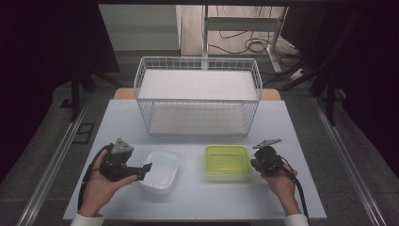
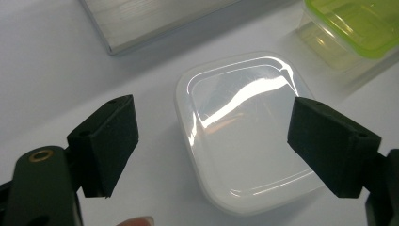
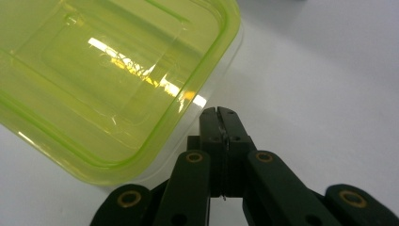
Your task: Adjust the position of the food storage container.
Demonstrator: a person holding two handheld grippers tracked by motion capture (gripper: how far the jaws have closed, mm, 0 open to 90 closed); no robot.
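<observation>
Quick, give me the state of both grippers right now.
Left gripper: open, holding nothing, fingers spread above the white lidded container.
Right gripper: closed, empty, beside the green-lidded container.

- A pale grey table [image 1: 282,197] carries everything.
- A white wire rack [image 1: 197,96] stands at its far middle.
- A white-lidded container [image 1: 161,170] and a green-lidded container [image 1: 227,160] sit side by side, apart, nearer the person.

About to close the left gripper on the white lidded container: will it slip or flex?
The white container looks like thin, glossy plastic, so it is probably light and may slide on the smooth table. Its lid shows sharp reflections, so likely slippery. The left gripper is open, its pads either side.
</observation>
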